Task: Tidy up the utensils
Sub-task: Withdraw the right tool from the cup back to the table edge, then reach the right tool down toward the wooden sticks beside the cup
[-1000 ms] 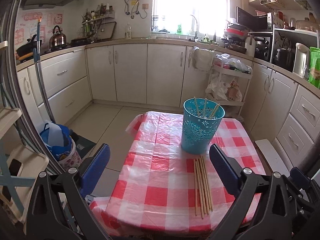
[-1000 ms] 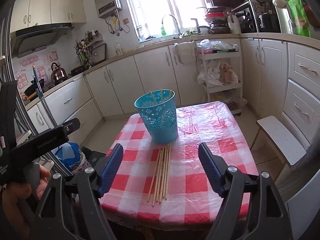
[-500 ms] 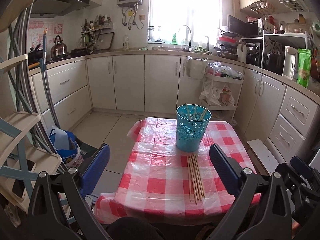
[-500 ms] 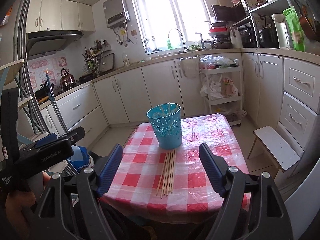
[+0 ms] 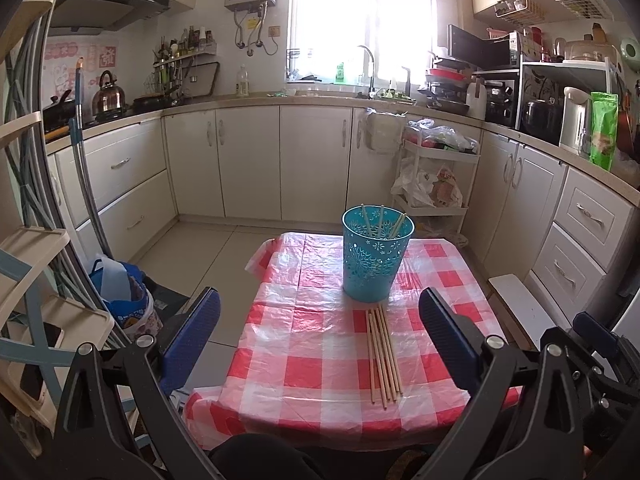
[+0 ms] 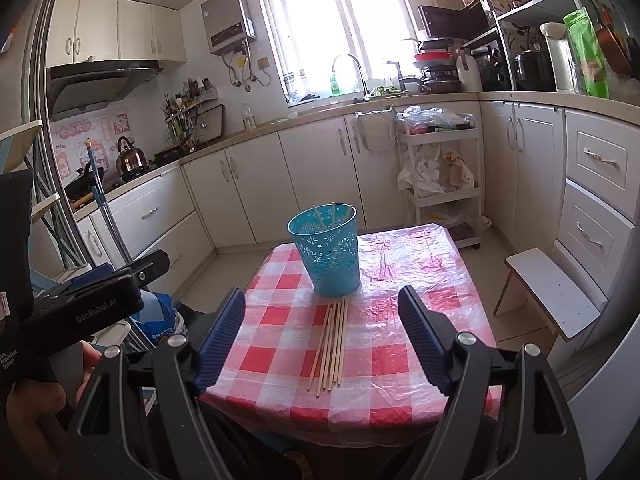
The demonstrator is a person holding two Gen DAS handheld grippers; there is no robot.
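Both grippers stood wide open and held nothing: the left gripper (image 5: pixel 318 334) and the right gripper (image 6: pixel 322 330) each had its two blue-padded fingers spread well apart, hanging short of the near edge of the table (image 5: pixel 304 368), clear of everything on it. Part of the left gripper's black body also showed at the left edge of the right wrist view, with a hand (image 6: pixel 36 404) under it.

One table carried a red-and-white checked cloth under clear plastic. On it stood one teal bucket (image 5: pixel 376 256) with a cut-out flower pattern, upright, toward the far middle of the cloth. Inside it leaned chopsticks (image 5: pixel 382 222); about four tips rose above the rim, though the exact count was hard to make out through the perforated wall.

Just in front of the bucket lay a loose bundle of chopsticks (image 5: pixel 383 354), flat on the cloth, side by side and nearly parallel, their far ends almost touching the bucket's base and their near ends pointing toward the grippers. Six or seven could be counted; they lay too close together to be sure.
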